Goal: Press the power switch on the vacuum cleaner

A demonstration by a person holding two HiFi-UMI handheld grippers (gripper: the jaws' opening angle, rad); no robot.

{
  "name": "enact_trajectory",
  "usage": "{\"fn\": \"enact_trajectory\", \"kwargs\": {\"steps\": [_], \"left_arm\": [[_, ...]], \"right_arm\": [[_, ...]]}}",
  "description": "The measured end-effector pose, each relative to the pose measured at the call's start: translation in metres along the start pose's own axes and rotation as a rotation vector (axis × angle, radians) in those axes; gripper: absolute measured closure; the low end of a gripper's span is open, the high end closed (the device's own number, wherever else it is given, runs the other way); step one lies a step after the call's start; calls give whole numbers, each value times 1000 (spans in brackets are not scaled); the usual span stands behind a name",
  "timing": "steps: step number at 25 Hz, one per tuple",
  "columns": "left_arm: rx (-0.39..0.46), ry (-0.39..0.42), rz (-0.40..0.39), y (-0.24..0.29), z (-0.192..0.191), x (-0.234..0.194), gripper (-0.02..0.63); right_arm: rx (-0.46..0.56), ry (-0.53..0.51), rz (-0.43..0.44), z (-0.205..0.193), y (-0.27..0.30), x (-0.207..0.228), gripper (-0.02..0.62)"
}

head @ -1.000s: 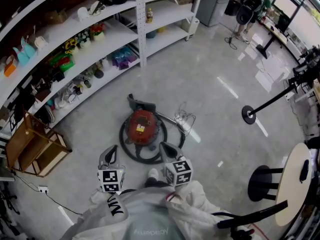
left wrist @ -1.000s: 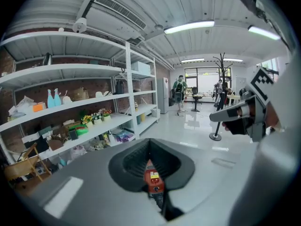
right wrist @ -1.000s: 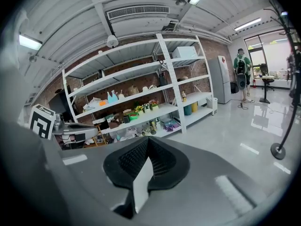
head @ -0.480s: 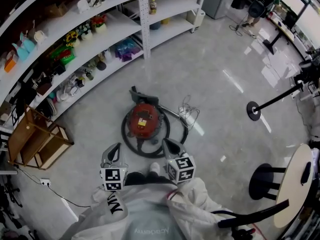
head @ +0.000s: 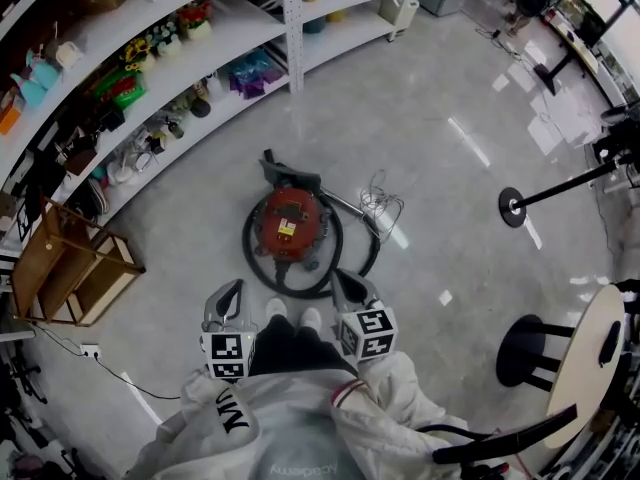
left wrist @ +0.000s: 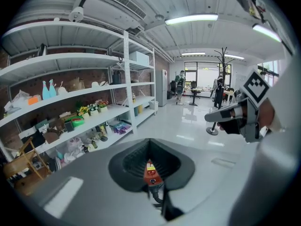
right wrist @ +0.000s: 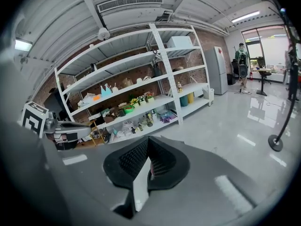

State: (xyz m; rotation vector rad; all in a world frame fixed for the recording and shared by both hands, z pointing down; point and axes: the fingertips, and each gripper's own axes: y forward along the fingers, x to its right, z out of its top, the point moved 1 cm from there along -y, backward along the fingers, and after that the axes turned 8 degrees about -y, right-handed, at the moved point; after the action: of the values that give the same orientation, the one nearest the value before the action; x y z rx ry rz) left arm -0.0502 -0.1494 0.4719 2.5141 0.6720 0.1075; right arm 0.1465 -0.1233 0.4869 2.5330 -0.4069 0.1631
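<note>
A red canister vacuum cleaner (head: 289, 226) stands on the grey floor, ringed by its black hose (head: 262, 280). Its switch cannot be made out from here. My left gripper (head: 231, 290) and right gripper (head: 340, 279) hang side by side just short of the hose, both shut and holding nothing, pointing toward the vacuum. In the left gripper view the jaws of the left gripper (left wrist: 149, 142) meet at the tips, and the red vacuum (left wrist: 150, 172) shows through the gap below them. The right gripper (right wrist: 148, 140) in its own view is shut too, with pale floor behind it.
Long white shelves (head: 150, 88) full of small items curve along the left and back. A wooden crate (head: 68, 276) sits at the left. A loose cable coil (head: 380, 206) lies right of the vacuum. A stand base (head: 512, 206), a black stool (head: 524, 353) and a round table (head: 582, 366) are at the right.
The view has shifted forward toward the vacuum, and both grippers have come slightly nearer its hose. White shoes now show between the grippers. Both stay shut.
</note>
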Motion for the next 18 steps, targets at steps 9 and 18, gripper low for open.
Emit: {"fn": "enact_trajectory", "kwargs": {"steps": [9, 18], "left_arm": [[-30, -45, -30, 31, -15, -14, 606], [-78, -47, -45, 65, -57, -21, 606]], "right_arm": [[-71, -19, -60, -7, 13, 17, 595], [-163, 0, -81, -59, 38, 23, 595]]}}
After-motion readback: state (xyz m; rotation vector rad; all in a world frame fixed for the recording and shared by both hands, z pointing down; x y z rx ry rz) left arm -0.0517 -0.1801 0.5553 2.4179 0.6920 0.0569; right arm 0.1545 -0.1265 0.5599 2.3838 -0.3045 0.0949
